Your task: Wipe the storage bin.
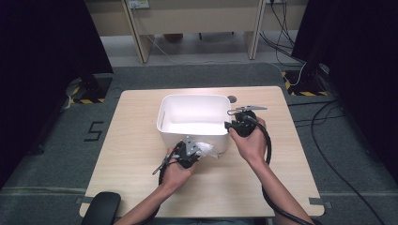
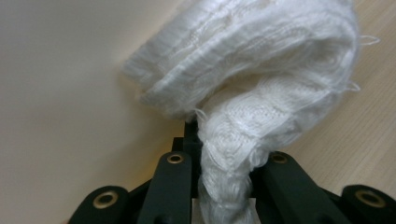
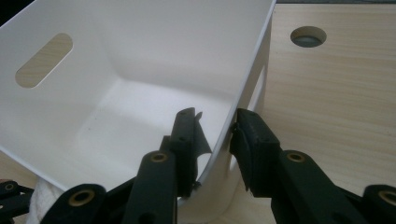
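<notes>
A white plastic bin (image 1: pixel 165 110) with slot handles stands in the middle of the wooden table (image 1: pixel 131 159). My right gripper (image 1: pixel 233 124) is shut on the bin's right wall (image 3: pixel 247 79), one jaw inside and one outside. A crumpled white cloth (image 1: pixel 209 150) lies against the bin's near wall. My left gripper (image 1: pixel 193 152) is shut on a twisted part of that cloth (image 2: pixel 252 93), which bunches up just beyond the jaws. The bin's inside (image 3: pixel 140 107) looks bare.
A round cable hole (image 1: pixel 232 99) sits in the table behind the bin's right corner, also the hole (image 3: pixel 308 36) in the right gripper view. Desk legs and cables stand on the floor beyond the table. A black chair part (image 1: pixel 101 208) shows at the near left edge.
</notes>
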The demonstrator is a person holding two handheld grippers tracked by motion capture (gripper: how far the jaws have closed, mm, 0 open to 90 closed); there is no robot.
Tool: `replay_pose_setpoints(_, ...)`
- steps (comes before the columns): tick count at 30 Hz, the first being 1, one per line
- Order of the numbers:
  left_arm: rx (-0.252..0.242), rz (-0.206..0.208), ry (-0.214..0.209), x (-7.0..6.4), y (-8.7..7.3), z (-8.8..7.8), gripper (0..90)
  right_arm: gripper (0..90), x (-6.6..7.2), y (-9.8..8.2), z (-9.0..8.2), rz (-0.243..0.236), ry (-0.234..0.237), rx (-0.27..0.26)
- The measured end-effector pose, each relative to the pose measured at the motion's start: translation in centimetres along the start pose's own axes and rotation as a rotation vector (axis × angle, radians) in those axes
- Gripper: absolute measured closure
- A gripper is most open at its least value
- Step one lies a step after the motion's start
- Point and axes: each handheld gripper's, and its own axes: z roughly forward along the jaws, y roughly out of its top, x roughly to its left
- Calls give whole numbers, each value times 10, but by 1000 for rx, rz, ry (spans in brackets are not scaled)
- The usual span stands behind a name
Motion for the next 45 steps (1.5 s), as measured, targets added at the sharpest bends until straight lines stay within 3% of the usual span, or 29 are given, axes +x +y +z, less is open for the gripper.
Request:
replay_pose_setpoints(23,19,8,-12,-5,-4,11,790,698,-1,0,0,-3,0,0)
replay_pose_setpoints(45,28,25,-30,-13,4,17,791,697,-1,0,0,-1,3,-1)
